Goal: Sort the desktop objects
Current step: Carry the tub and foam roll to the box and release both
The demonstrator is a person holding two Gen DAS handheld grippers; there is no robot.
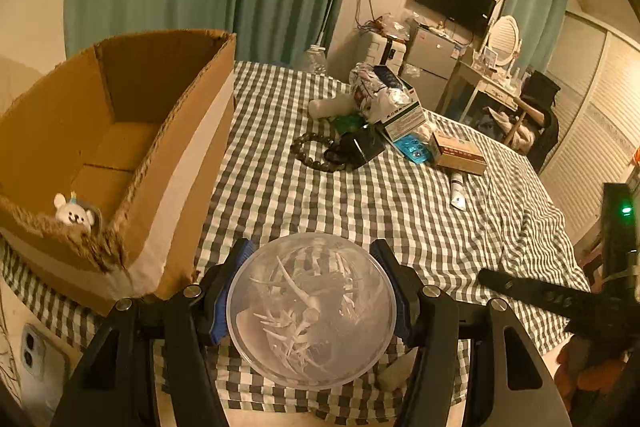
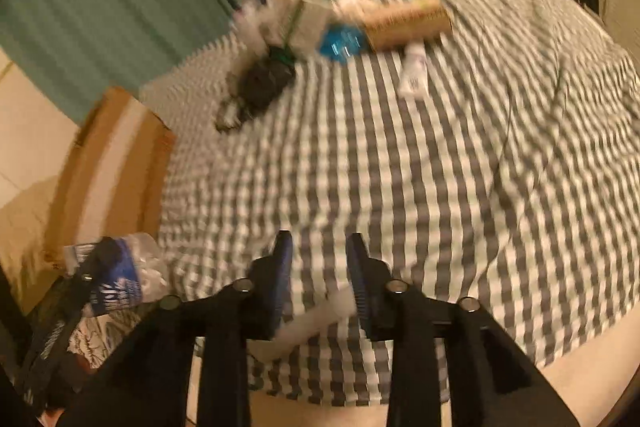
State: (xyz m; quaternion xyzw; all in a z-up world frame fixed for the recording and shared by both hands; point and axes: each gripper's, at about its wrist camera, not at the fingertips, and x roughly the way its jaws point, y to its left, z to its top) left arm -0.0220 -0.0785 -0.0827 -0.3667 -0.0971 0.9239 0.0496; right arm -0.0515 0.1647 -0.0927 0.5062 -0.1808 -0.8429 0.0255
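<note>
— What does the left side show?

— A torn-edged cardboard box [image 1: 120, 131] stands open on the checked counter [image 1: 360, 203], a small white bear toy [image 1: 74, 214] in its near corner; just right of it the left hand-held gripper [image 1: 312, 307] is held low over the counter's near edge, pointing toward the far side, its two blue-padded fingers [image 1: 236, 291] pressed against the sides of a clear round container [image 1: 312, 311] of white slivers; what the slivers are cannot be made out.

— And further right?

— A heap lies well beyond the container, toward the far side: a bead bracelet [image 1: 316, 155], a black object [image 1: 356, 149], a wrapped bundle [image 1: 376, 91], a blue blister pack [image 1: 412, 147], a brown carton [image 1: 460, 153], a white tube [image 1: 457, 191]; at the far right edge, a dark device, cut off, shows a green light [image 1: 625, 210].

— The right wrist view?

— Heavily blurred; the right hand-held gripper [image 2: 320, 267] hangs above the checked cloth, fingers set a narrow gap apart with nothing between the tips; a pale cylinder [image 2: 312, 319] lies under them, and whether it touches them cannot be told; the box is a brown smear at left.
</note>
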